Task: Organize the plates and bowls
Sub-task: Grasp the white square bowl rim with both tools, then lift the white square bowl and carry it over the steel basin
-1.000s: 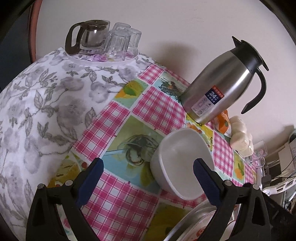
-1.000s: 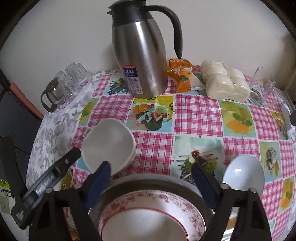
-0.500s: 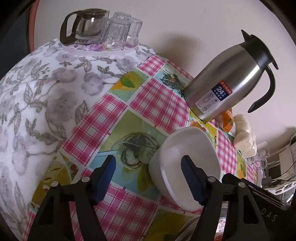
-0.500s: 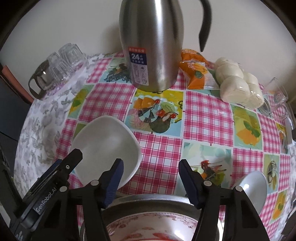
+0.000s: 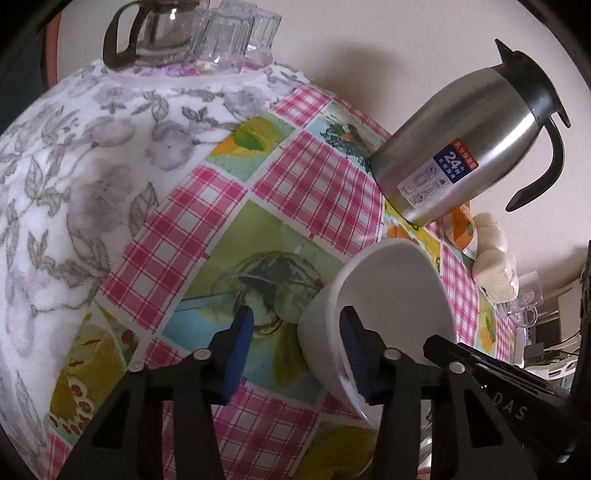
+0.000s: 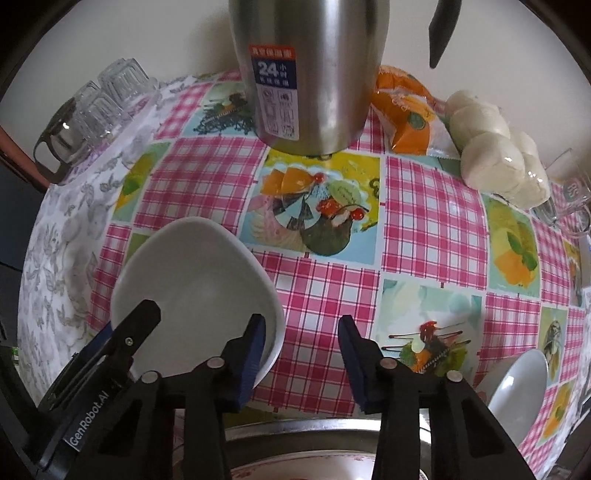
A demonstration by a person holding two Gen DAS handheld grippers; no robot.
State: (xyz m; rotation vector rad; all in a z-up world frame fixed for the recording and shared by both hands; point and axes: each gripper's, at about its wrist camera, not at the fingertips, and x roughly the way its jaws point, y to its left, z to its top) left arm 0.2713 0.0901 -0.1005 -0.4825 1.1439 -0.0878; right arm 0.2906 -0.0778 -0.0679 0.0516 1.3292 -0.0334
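The left gripper [image 5: 295,332] has been closing its fingers around the white bowl's [image 5: 391,295] rim, one finger inside, one outside, not pinching yet. A grab on that thin edge could slip and tip the bowl. The right gripper [image 6: 301,336] was closing too, with nothing between its fingers. The bowl is plain, smooth and empty, standing near the tabletop's [image 6: 424,206] front edge.

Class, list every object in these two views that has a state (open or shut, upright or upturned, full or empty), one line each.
left gripper: open, fingers just been closing, astride the white bowl's near wall, pads not pressing
right gripper: open, fingers just been closing, nothing between them
white bowl: upright, empty
steel thermos jug: upright, lid on
glass tumblers: upside down
small white bowl: upright, empty
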